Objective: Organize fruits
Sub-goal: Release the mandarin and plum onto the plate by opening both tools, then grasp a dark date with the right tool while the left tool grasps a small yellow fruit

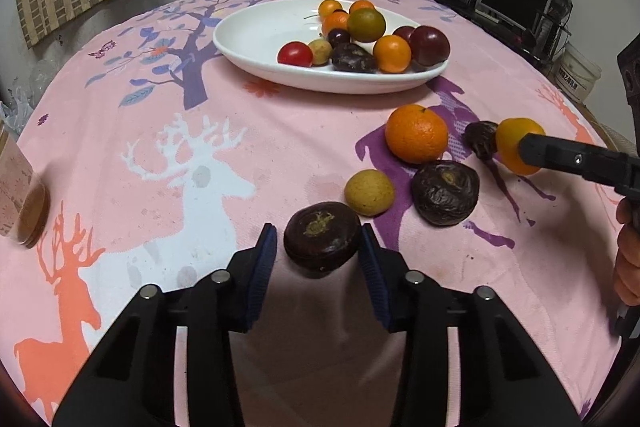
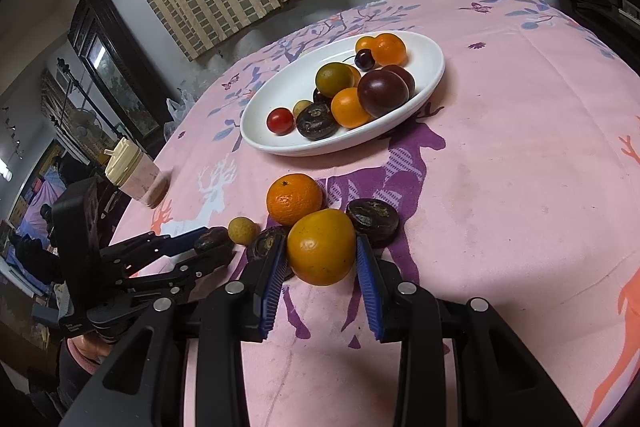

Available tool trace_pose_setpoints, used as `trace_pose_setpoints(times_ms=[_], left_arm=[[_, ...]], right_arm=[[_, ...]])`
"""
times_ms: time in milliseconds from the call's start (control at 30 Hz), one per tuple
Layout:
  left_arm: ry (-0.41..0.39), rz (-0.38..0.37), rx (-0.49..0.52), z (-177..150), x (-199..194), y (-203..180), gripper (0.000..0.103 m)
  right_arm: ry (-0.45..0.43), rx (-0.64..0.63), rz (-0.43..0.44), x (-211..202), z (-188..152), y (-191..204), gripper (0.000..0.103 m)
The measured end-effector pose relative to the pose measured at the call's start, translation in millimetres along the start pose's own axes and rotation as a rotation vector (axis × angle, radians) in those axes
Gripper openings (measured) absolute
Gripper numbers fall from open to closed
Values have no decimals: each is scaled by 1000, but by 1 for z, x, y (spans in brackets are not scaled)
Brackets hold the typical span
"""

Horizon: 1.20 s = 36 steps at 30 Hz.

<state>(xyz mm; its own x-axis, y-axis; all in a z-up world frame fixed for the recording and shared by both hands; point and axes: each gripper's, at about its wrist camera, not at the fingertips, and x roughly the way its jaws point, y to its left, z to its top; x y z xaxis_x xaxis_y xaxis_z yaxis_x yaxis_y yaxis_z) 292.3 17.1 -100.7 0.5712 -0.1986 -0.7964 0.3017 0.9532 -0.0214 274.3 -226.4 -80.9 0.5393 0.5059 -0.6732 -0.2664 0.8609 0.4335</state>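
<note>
Left tongs (image 1: pixel 319 241) apparently clasping passionfruit (image 1: pixel 322 235)

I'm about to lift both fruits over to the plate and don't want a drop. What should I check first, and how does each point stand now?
1. Left tongs around the dark passion fruit: ok, fruit sits between the pads.
2. Left pads pressing firmly: cannot tell.
3. Right tongs shut on the yellow-orange citrus: ok.
4. Free space on the white plate: ok, its left half is bare.
5. Path to the plate: not ok, the orange and the small tan fruit lie between.
</note>
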Motion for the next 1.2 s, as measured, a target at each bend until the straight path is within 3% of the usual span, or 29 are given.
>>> trace_pose_setpoints(times_ms=[200,400,533,667,800,1000,1033,1067,1100,1133,1200], left_arm=[[-9,13,28,-2,-1,-6,37],[-81,-66,-25,9,-23,0,36],[-159,-80,-61,51,-31,2,36],[-207,-63,-124,102,-17,10,36],[-188,-22,-152,134,16,21,36],[-140,-10,-186,148,44,34,37],[-141,-3,-188,147,45,35,38],[-146,9,-191,147,44,36,58],[-150,24,-196,146,41,36,89],[-166,47,-207,143,35,36,97],[-212,54,-214,138,19,37,97]], right_arm=[[-2,-8,-14,0,-1,1,36],[-38,-67,27,-4,0,15,36],[-106,-78,26,-3,28,26,36],[-203,-74,-59,6,68,29,36],[-225,-84,-156,29,100,22,36],[-179,-96,-184,63,121,10,36],[-178,-96,-180,64,121,10,37],[-175,-94,-170,64,120,10,45],[-175,-93,-160,62,118,11,53],[-183,-95,-159,59,117,13,53],[-196,-116,-154,47,112,19,54]])
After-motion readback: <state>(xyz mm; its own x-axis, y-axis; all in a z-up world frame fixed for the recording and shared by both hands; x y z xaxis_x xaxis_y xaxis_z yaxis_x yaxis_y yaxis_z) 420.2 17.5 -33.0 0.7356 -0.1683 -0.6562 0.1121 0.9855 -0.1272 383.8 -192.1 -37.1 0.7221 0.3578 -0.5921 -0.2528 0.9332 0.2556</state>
